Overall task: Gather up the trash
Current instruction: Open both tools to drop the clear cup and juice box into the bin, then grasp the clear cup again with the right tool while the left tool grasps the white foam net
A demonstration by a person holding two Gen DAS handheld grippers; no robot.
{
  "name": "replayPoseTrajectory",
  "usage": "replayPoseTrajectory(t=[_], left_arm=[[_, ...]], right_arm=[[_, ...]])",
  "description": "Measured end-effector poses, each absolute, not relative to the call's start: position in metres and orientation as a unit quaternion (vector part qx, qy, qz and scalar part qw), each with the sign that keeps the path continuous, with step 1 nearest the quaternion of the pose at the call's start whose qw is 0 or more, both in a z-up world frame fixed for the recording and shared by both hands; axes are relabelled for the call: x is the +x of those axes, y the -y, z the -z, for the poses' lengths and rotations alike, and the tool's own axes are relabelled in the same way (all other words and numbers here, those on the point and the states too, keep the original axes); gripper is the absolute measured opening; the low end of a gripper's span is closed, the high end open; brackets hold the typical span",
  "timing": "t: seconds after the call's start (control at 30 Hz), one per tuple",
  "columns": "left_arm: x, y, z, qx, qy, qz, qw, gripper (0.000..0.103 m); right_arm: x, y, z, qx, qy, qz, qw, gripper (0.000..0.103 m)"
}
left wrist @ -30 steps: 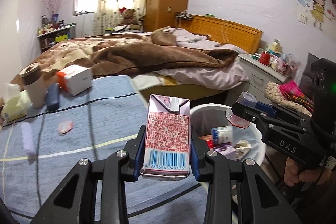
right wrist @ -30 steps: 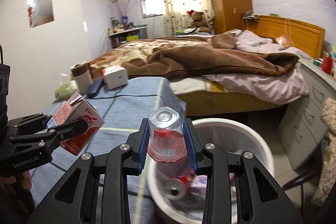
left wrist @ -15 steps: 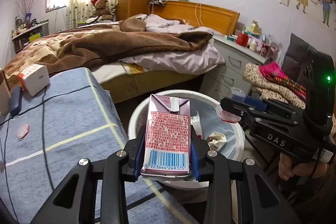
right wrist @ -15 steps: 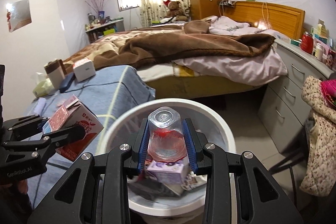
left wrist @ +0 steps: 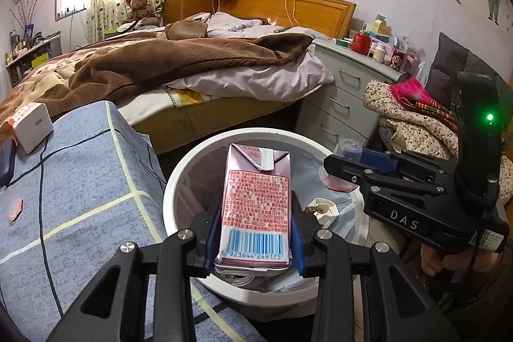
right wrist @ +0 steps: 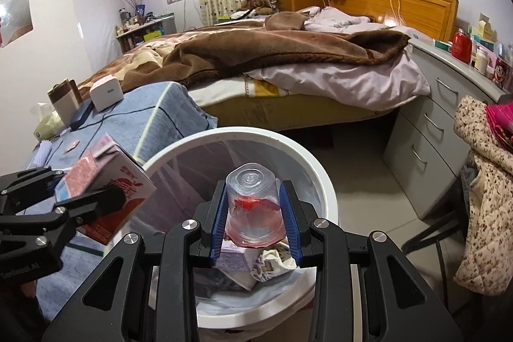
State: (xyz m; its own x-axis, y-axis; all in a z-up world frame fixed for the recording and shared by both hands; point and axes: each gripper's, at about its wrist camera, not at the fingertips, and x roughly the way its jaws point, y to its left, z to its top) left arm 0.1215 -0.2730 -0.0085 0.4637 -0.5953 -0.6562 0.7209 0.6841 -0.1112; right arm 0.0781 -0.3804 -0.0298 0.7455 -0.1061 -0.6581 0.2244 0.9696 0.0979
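My left gripper (left wrist: pixel 255 229) is shut on a pink drink carton (left wrist: pixel 256 201) with a barcode, held upright over the near rim of the white trash bin (left wrist: pixel 192 162). In the right wrist view the same carton (right wrist: pixel 105 188) hangs at the bin's left edge. My right gripper (right wrist: pixel 255 220) is shut on a clear plastic cup (right wrist: pixel 253 207) with red residue, turned bottom up above the bin (right wrist: pixel 307 162). The cup (left wrist: pixel 344 169) also shows in the left wrist view, over the bin's right side. Crumpled paper and other trash lie inside.
A blue-covered table (left wrist: pixel 80 181) stands left of the bin with a white box (left wrist: pixel 30 125), a cable and a small pink wrapper (left wrist: pixel 14 209). The bed (right wrist: pixel 288 60) lies behind. Grey drawers (right wrist: pixel 433 124) and a chair piled with clothes (right wrist: pixel 484 181) crowd the right.
Both grippers have moved from beside the table to above the bin and dipped lower, carrying the carton and the cup. Neither grip has changed.
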Motion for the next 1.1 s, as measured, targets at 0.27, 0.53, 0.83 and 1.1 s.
replayPoseTrajectory(t=[0.27, 0.53, 0.83, 1.1], left_arm=[[0.125, 0.267, 0.007, 0.075, -0.345, 0.382, 0.854, 0.063], [0.130, 0.253, 0.003, 0.063, -0.346, 0.362, 0.863, 0.067], [0.132, 0.222, -0.006, 0.048, -0.335, 0.333, 0.880, 0.069], [0.141, 0.184, -0.014, 0.033, -0.330, 0.292, 0.897, 0.069]], right_arm=[[0.079, 0.383, 0.032, 0.090, -0.351, 0.098, 0.927, 0.039], [0.078, 0.381, 0.028, 0.100, -0.343, 0.098, 0.929, 0.060], [0.081, 0.362, 0.017, 0.085, -0.321, 0.086, 0.939, 0.060], [0.095, 0.338, 0.013, 0.082, -0.313, 0.058, 0.944, 0.060]])
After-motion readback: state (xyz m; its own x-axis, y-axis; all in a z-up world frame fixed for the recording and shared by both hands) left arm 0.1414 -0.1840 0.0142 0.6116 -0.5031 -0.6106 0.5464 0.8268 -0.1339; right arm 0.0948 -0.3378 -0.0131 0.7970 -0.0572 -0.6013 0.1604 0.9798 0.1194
